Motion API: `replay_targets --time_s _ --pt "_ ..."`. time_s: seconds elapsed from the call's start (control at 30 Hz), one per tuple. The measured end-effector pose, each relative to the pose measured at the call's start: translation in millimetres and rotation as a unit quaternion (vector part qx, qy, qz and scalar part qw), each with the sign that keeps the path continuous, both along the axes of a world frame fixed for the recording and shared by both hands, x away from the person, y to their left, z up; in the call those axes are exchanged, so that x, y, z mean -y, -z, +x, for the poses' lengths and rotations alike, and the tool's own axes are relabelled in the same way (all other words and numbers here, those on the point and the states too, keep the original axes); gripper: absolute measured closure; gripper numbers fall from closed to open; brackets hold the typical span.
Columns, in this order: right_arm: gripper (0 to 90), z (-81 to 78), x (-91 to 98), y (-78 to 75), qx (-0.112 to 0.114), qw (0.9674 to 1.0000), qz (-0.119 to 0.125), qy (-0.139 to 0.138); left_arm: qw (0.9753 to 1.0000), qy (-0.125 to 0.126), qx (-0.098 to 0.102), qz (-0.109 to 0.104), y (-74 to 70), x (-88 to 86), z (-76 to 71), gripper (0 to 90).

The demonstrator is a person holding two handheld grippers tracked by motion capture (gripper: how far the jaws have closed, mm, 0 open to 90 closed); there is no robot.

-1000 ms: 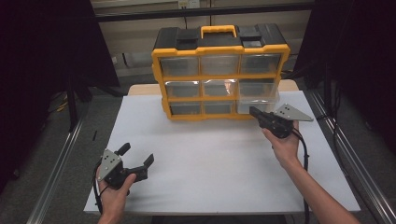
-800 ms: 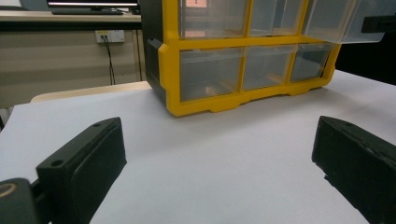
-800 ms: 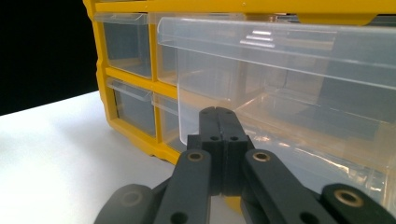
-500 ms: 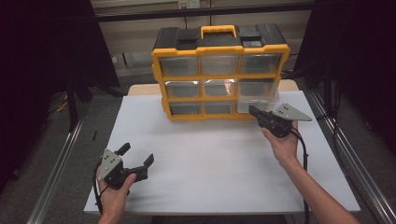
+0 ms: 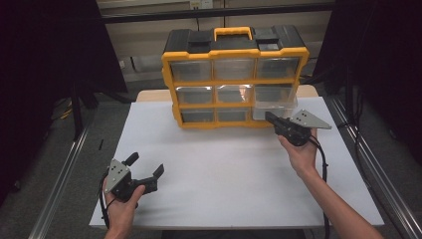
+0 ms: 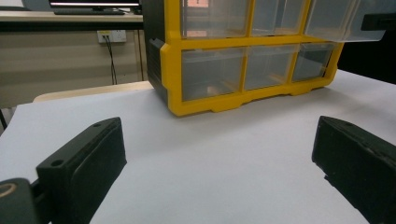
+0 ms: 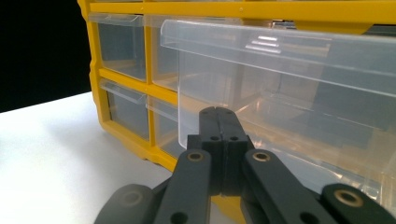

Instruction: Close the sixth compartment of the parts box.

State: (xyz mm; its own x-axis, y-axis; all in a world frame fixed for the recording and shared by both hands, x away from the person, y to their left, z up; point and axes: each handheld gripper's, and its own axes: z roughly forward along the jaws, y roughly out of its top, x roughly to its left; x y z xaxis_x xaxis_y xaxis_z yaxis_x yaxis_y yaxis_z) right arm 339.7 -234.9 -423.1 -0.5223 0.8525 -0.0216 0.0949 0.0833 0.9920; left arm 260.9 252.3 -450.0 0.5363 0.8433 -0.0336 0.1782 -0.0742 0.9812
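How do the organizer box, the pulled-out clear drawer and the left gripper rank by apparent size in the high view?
1. Yellow and black organizer box, clearly the largest.
2. Pulled-out clear drawer and left gripper: they look alike, and the gripper is nearer to the camera, so I do not rank them.

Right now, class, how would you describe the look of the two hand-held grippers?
Both are black with two blocky jaws. The left gripper and the right gripper each carry a grey three-cornered plate on top and trail a black cable. The forearms are bare, no sleeves.
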Motion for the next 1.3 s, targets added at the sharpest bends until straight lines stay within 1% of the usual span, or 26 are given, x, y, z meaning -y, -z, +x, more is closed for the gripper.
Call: replay_targets --time_s 0.13,0.2,0.27,0.3,0.33,0.37,0.43,0.57,0.6,0.7,0.73,0.77,0.8,0.83,0.87,0.9,0.93,0.97,1.0,1.03,1.07,1.2,1.23,1.3 --pt "90.0 1.1 0.4 -0.2 0.001 1.0 0.003 0.005 1.0 0.0 -0.001 -0.001 0.2 0.5 0.0 2.9" --pt "90.0 2.5 1.4 -0.1 -0.001 0.9999 0.008 0.007 1.0 0.003 -0.001 0.005 0.2 0.5 0.1 2.9" --pt "90.0 4.8 2.7 0.0 0.001 0.9998 0.015 0.011 1.0 0.004 -0.001 0.005 0.1 0.5 0.1 2.9" --pt "90.0 4.8 2.7 0.0 0.001 0.9998 0.015 0.011 1.0 0.002 0.0 -0.003 0.3 1.2 0.1 2.9" --pt "90.0 5.9 2.6 -0.2 -0.002 0.9999 0.013 0.009 1.0 0.0 0.002 0.0 0.1 0.7 0.0 2.9" --pt "90.0 6.2 1.9 -0.4 -0.002 0.9999 0.014 0.007 1.0 0.005 -0.001 -0.004 0.4 0.9 0.2 2.9" --pt "90.0 6.2 1.2 -0.8 -0.002 0.9998 0.015 0.009 1.0 0.002 0.0 0.0 0.1 0.2 0.2 2.9" --pt "90.0 7.1 -0.5 -1.9 0.0 0.9998 0.017 0.007 1.0 0.004 0.0 -0.003 0.4 1.0 0.2 2.9" --pt "90.0 7.7 -1.3 -2.2 0.001 0.9998 0.018 0.007 1.0 -0.001 0.002 0.001 0.1 0.7 0.0 2.9" --pt "90.0 8.7 -2.4 -2.7 0.001 0.9998 0.019 0.007 1.0 0.0 0.004 0.004 -0.2 0.6 0.2 2.9" --pt "90.0 10.0 -3.0 -2.8 0.002 0.9998 0.018 0.011 1.0 0.002 0.003 0.001 0.0 1.3 0.1 2.9" --pt "90.0 11.0 -3.1 -2.7 0.003 0.9997 0.021 0.01 1.0 0.004 0.001 0.008 -0.2 0.5 -0.2 2.9" --pt "90.0 12.1 -3.3 -2.5 0.002 0.9997 0.023 0.01 1.0 0.004 0.001 0.008 -0.2 0.5 -0.2 2.9" --pt "90.0 12.1 -3.3 -2.5 0.002 0.9997 0.023 0.01 1.0 0.004 0.003 0.0 0.2 1.3 0.1 2.9" --pt "90.0 12.2 -3.5 -2.5 0.0 0.9997 0.023 0.011 1.0 0.002 0.002 0.001 0.0 1.3 -0.1 2.9" --pt "90.0 12.7 -3.7 -2.4 0.001 0.9997 0.023 0.01 1.0 -0.001 0.006 0.006 -0.2 0.5 0.3 2.9" --pt "90.0 13.4 -4.7 -2.5 0.003 0.9997 0.023 0.011 0.9999 0.001 0.004 0.013 -0.3 -0.3 0.3 2.9" --pt "90.0 13.9 -5.0 -2.6 0.004 0.9996 0.025 0.012 0.9999 0.001 0.004 0.013 -0.3 -0.3 0.3 2.9" --pt "90.0 13.9 -4.9 -2.7 0.001 0.9996 0.026 0.012 0.9999 0.001 0.004 0.011 -0.1 -0.1 0.4 2.9" --pt "90.0 14.9 -4.8 -2.3 0.004 0.9996 0.027 0.009 1.0 0.003 0.002 0.007 0.2 0.5 0.4 2.9" --pt "90.0 14.9 -4.8 -2.5 0.001 0.9996 0.024 0.012 1.0 0.003 0.002 0.007 0.2 0.6 0.3 2.9" --pt "90.0 16.3 -4.7 -2.3 0.001 0.9996 0.027 0.013 1.0 0.004 0.0 0.003 1.2 0.9 1.0 2.9" --pt "90.0 16.8 -4.7 -2.2 0.001 0.9995 0.027 0.013 1.0 0.003 -0.001 -0.001 1.4 1.6 1.1 2.9" --pt "90.0 18.0 -4.9 -2.4 -0.001 0.9995 0.029 0.015 1.0 0.003 -0.001 0.0 1.4 1.6 1.2 2.9"
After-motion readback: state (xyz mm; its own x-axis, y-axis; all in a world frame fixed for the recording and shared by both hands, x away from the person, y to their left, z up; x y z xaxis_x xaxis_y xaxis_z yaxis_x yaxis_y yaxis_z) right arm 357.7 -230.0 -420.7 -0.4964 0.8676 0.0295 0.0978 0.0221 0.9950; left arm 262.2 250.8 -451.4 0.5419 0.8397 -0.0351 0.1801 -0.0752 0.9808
